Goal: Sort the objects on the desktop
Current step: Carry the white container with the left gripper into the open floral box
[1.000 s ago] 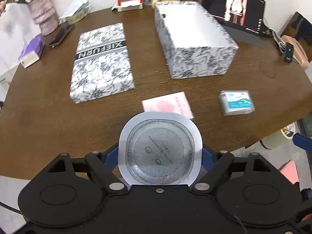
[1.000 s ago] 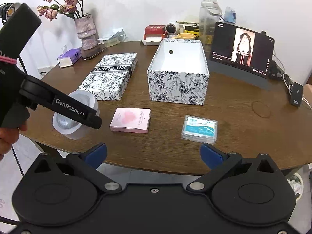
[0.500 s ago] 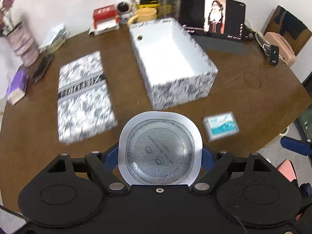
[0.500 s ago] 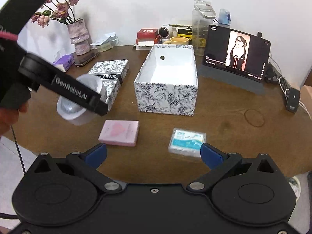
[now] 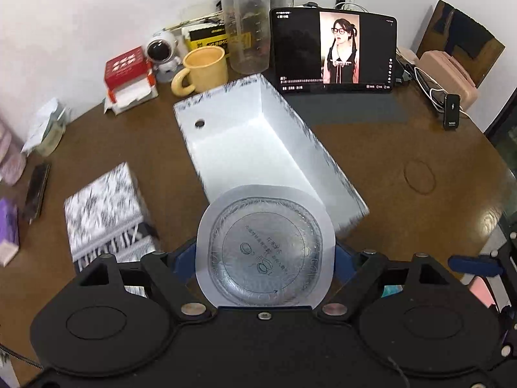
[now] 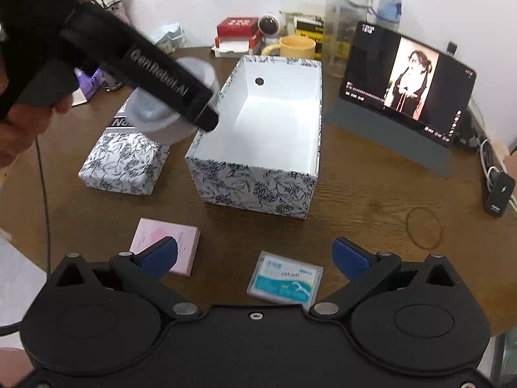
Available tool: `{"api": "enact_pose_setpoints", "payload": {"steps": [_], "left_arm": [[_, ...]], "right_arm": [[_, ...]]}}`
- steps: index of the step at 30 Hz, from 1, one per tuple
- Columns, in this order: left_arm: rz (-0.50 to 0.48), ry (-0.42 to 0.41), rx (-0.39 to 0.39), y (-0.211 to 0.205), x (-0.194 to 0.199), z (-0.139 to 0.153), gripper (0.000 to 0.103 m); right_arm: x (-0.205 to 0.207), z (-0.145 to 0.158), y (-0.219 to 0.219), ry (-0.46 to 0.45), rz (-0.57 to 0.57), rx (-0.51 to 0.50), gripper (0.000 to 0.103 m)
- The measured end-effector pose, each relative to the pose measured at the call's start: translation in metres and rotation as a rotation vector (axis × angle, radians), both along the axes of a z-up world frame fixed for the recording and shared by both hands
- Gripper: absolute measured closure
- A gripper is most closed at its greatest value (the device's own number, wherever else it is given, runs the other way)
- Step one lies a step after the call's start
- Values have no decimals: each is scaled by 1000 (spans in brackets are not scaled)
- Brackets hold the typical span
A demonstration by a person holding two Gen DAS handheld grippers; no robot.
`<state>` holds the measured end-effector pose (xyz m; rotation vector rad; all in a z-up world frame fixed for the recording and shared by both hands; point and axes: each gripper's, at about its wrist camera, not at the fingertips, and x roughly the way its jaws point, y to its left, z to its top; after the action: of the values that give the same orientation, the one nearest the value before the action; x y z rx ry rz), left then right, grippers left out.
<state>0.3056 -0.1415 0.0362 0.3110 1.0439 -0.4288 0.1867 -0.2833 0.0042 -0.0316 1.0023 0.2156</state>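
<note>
Your left gripper point(image 5: 265, 252) hangs in the air at the near left rim of the open patterned box point(image 6: 274, 123), its blue fingers point(image 5: 182, 258) clamped on the sealed plastic cup point(image 5: 265, 245), lid toward the camera. Your right gripper point(image 6: 255, 255) sits low at 6 o'clock, fingers spread wide and empty above the floss packet point(image 6: 286, 279), the pink notepad point(image 6: 161, 242) at 8 o'clock on the counter point(image 6: 371, 200)

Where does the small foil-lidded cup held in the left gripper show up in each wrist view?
Left wrist: the foil-lidded cup sits bottom centre, lid facing the camera, clamped between the blue pads.
Right wrist: the same cup is upper left, partly behind the black left gripper, beside the box's left rim.
Shared landmark: the open floral box.
</note>
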Motion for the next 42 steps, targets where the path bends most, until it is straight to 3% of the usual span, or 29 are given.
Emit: {"api": "enact_pose_setpoints", "payload": {"steps": [11, 19, 27, 42], "left_arm": [[-68, 38, 74, -28, 99, -33, 22], [-100, 57, 113, -55, 155, -67, 22], [-130, 68, 172, -74, 185, -99, 22], [-113, 86, 207, -82, 213, -141, 22]], "right_arm": [[51, -8, -11, 83, -21, 13, 0], [77, -8, -20, 91, -41, 11, 0], [97, -10, -32, 105, -63, 14, 0], [117, -28, -36, 149, -64, 42, 0]]}}
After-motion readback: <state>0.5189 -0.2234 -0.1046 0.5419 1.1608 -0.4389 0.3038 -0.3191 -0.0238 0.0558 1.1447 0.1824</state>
